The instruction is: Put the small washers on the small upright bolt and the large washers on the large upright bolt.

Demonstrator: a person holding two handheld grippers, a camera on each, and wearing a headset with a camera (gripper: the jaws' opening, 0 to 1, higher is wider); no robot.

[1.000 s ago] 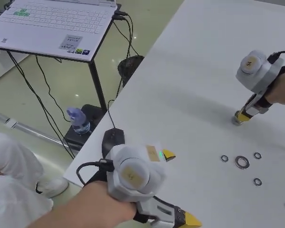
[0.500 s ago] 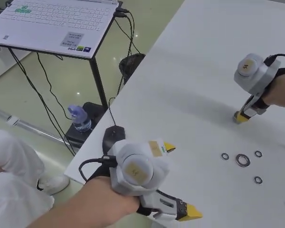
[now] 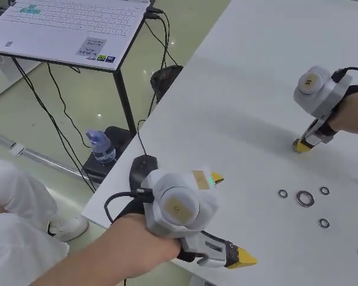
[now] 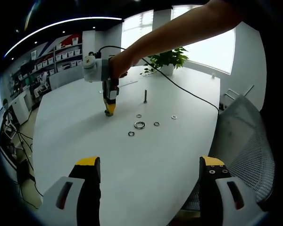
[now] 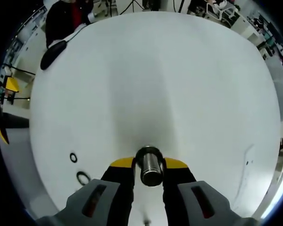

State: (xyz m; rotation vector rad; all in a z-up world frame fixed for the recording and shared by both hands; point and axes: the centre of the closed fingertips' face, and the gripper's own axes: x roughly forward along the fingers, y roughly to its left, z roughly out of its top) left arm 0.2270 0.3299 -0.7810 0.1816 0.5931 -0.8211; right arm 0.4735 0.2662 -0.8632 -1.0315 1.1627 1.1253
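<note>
The right gripper [image 3: 301,145] points down at the white table [image 3: 238,89]. Its yellow-tipped jaws are clamped on the large bolt [image 5: 150,168], which the right gripper view shows end-on between them. In the left gripper view that gripper's tips meet the tabletop, and the small bolt [image 4: 145,96] stands upright near it, not touching it. The washers lie loose on the table between the two grippers, nearer the right one. There is one large washer [image 3: 305,199] with small washers [image 3: 283,193] scattered around it (four can be counted), none touching. The left gripper [image 3: 230,218] hovers at the table's near edge, jaws wide apart and holding nothing, well apart from the washers.

The table is plain white with a rounded end. Beside it in the head view, a laptop [image 3: 65,30] sits open on a black stand. Cables hang from it to a glossy floor, and a water bottle [image 3: 99,148] stands below. The left gripper view shows a potted plant [image 4: 167,59] before bright windows and a mesh chair [image 4: 245,136].
</note>
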